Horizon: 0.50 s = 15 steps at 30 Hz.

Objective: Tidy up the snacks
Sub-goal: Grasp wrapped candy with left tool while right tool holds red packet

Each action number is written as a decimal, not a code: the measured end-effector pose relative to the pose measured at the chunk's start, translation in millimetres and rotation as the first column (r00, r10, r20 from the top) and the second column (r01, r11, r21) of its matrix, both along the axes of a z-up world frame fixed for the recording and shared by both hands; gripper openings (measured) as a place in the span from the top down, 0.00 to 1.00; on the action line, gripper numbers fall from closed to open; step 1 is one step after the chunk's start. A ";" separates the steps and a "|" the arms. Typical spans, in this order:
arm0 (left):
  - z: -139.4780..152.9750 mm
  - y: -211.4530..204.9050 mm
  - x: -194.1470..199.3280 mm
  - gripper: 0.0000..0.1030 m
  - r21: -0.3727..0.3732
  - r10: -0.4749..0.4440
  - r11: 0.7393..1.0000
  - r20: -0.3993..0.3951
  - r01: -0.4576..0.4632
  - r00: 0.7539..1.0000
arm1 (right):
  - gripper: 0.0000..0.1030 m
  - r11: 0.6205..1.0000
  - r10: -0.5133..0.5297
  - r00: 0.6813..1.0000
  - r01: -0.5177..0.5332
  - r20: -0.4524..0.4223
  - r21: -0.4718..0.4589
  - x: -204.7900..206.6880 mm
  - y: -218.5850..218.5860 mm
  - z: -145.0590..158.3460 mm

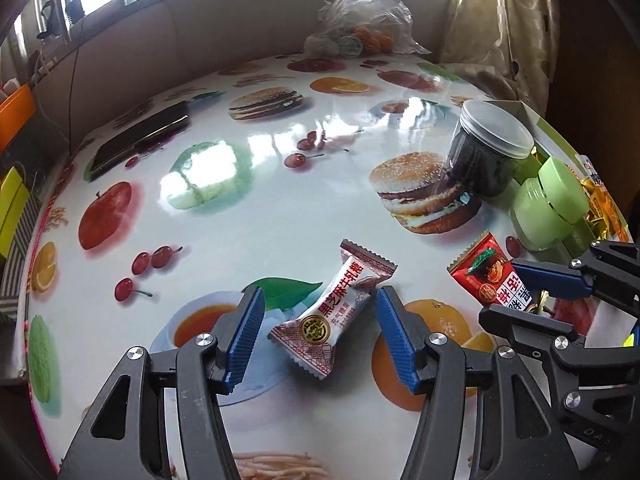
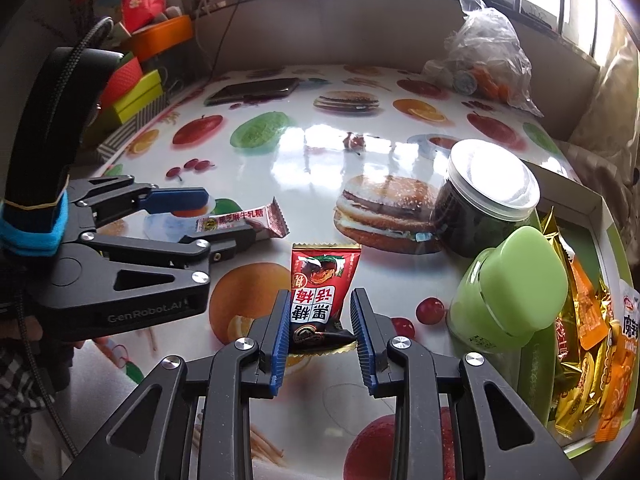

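A white and maroon candy packet [image 1: 334,312] lies on the food-print tablecloth, between the open fingers of my left gripper [image 1: 320,334]; the pads stand apart from it. It also shows in the right wrist view [image 2: 244,222], with the left gripper [image 2: 218,220] around it. A red plum-candy packet [image 2: 322,296] lies between the open fingers of my right gripper [image 2: 322,338], its near end between the pads with small gaps. It shows in the left wrist view [image 1: 486,274] too, beside the right gripper [image 1: 532,300].
A dark jar with a clear lid [image 2: 484,204] and a green jar [image 2: 508,300] stand at the right. Behind them is a box [image 2: 596,216] with orange and gold snack packets [image 2: 588,332]. A phone [image 2: 254,90] and a plastic bag [image 2: 486,52] lie at the far side.
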<state>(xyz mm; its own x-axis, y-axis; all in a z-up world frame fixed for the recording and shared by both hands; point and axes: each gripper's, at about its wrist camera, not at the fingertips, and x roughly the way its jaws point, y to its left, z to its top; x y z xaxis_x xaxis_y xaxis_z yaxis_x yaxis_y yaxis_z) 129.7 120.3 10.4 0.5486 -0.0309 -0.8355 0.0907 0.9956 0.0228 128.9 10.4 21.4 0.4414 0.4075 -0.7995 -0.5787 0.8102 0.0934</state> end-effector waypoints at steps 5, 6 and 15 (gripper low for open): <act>-3.4 -5.0 5.6 0.43 0.008 -0.002 1.000 -0.007 0.002 1.000 | 0.73 1.000 0.001 1.000 -0.001 0.003 0.001 0.6 -1.1 0.9; -3.2 -5.1 6.0 0.43 0.005 0.000 1.000 -0.007 0.000 1.000 | 0.73 1.000 0.001 1.000 -0.001 0.004 0.002 0.3 -1.0 1.2; -0.6 -5.3 3.2 0.77 -0.002 0.018 1.000 -0.006 -0.018 1.000 | 0.73 1.000 -0.005 1.000 0.004 0.014 0.008 -1.1 -4.3 4.6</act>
<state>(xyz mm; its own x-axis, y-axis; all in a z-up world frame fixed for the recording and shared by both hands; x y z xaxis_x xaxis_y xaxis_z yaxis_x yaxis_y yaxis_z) 132.9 115.0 9.8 0.5444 -0.0223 -0.8386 0.0727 0.9971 0.0207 127.8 6.0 26.0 0.4545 0.4118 -0.7899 -0.5763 0.8121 0.0917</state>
